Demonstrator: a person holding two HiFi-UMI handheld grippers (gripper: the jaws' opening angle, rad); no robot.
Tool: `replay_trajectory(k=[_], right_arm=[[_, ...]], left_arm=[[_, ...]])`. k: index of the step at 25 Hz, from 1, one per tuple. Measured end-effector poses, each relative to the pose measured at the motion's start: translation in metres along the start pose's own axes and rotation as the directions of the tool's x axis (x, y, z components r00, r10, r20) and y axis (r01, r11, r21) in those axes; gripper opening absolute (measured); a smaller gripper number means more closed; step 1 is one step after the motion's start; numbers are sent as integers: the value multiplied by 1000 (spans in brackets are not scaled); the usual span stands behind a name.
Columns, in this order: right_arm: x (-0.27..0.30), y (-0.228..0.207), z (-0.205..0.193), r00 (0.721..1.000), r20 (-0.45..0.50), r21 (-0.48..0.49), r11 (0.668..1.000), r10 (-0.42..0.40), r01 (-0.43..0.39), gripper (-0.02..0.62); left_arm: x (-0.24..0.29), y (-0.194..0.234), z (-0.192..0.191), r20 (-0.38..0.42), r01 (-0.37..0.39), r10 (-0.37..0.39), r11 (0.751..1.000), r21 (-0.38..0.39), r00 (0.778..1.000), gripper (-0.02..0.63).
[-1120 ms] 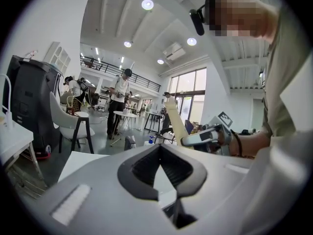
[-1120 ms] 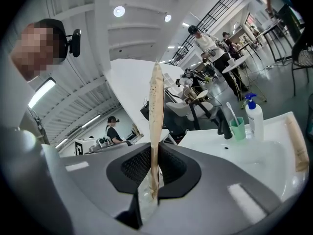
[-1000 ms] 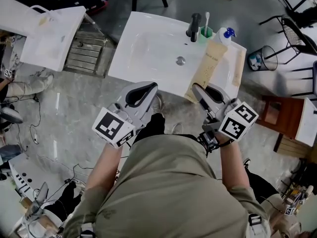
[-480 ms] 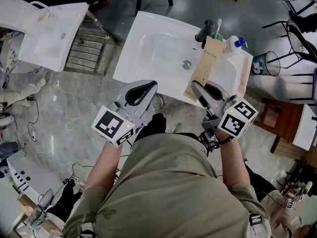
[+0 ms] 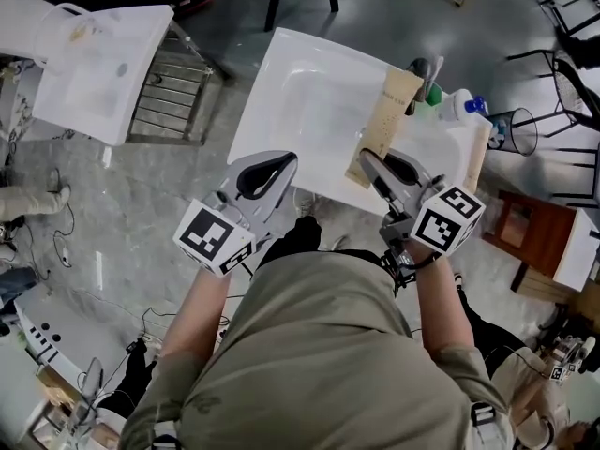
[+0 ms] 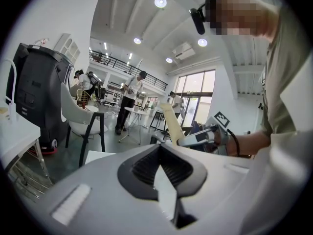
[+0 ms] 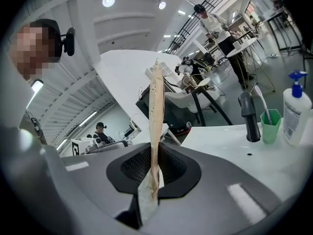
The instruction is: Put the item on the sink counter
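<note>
Pinched low by the right hand-held gripper (image 7: 153, 174), the tall paper packet (image 5: 384, 125) risks flopping onto the faucet (image 7: 248, 116); left hand-held gripper (image 6: 161, 173) closed, empty.

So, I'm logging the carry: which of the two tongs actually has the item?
The right tongs: they are shut on a flat tan packet that stands upright between them. The left tongs have nothing between them.
</note>
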State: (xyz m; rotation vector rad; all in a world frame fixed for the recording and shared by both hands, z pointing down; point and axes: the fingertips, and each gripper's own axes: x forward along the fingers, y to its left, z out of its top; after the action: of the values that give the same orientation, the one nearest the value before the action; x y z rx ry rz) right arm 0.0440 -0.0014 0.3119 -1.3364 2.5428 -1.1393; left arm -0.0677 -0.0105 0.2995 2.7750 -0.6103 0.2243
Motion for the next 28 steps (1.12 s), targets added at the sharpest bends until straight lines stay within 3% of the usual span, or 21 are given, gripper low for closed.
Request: replay_trajectory(k=[15, 28], right_arm=[[71, -41, 3, 998, -62, 50, 999, -7, 10, 44], [138, -76, -21, 991, -115, 160, 986, 64, -45, 44]], left_arm=[[17, 48, -7, -38, -7, 6, 1000, -23, 999, 6], [16, 57, -35, -70, -80, 75, 994, -70, 995, 6]])
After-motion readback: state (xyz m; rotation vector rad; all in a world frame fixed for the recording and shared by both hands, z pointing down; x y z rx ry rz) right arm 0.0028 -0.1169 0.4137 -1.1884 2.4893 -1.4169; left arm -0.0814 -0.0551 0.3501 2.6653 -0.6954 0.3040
